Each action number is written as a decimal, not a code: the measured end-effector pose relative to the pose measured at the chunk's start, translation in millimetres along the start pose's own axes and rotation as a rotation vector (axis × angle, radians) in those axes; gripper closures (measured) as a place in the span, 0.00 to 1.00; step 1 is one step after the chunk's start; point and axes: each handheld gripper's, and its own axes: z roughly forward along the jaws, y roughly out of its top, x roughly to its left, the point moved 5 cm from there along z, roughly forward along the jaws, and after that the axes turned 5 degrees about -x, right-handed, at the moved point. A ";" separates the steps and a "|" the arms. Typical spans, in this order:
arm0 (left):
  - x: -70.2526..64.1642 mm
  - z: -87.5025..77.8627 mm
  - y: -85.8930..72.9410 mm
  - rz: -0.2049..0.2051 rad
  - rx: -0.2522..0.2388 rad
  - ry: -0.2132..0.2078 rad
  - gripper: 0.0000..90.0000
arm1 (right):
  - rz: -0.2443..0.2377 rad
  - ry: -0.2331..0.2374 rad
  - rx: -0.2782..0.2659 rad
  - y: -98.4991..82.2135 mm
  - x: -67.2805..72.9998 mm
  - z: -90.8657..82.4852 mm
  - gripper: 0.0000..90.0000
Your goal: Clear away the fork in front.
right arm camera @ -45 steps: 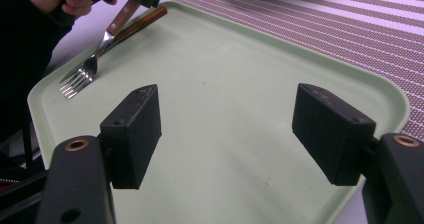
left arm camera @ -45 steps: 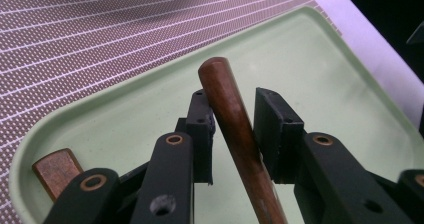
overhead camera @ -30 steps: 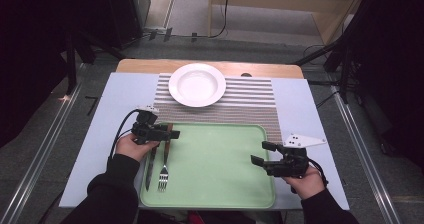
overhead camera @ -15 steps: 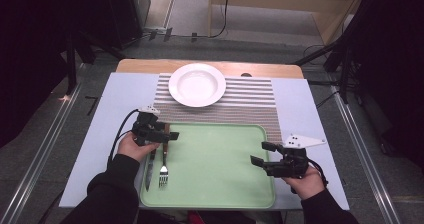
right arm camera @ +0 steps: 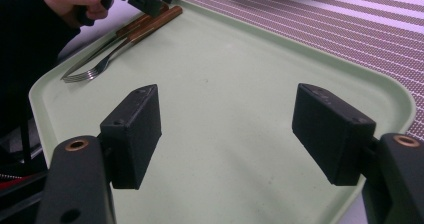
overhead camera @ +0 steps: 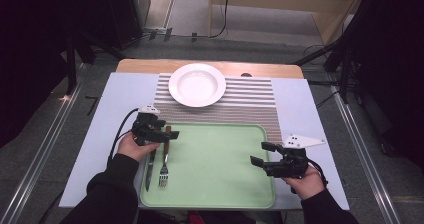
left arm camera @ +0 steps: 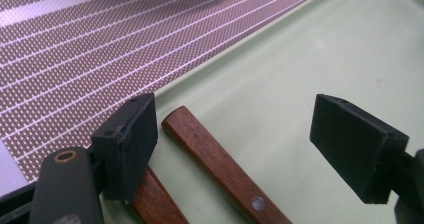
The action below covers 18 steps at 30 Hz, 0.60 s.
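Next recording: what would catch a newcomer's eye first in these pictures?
The pale green tray nearest the person stands out first, with a fork and a knife, both wooden-handled, lying side by side along its left edge. The left gripper sits over their handle ends with its jaws apart, while the right gripper hovers open over the tray's right side. Beyond the tray, a white plate rests on a striped placemat.

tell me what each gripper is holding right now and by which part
Nothing is held. The left gripper has just opened; the fork's wooden handle lies loose between its jaws. The right gripper is open above the green tray.
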 end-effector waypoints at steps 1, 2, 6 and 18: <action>-1.1 -1.6 1.0 0.001 -0.007 -0.009 0.20 | 0.000 0.000 0.001 -0.1 -0.1 0.0 0.30; -2.5 -3.6 2.0 -0.002 -0.013 -0.019 0.20 | 0.000 0.000 0.002 -0.1 0.0 0.1 0.30; -9.2 -10.9 7.5 -0.031 -0.050 -0.068 0.24 | -0.001 0.001 0.003 0.1 -0.1 0.2 0.30; -25.0 -10.8 6.4 0.019 0.003 -0.151 0.96 | 0.000 0.000 0.001 0.0 0.3 -0.1 0.30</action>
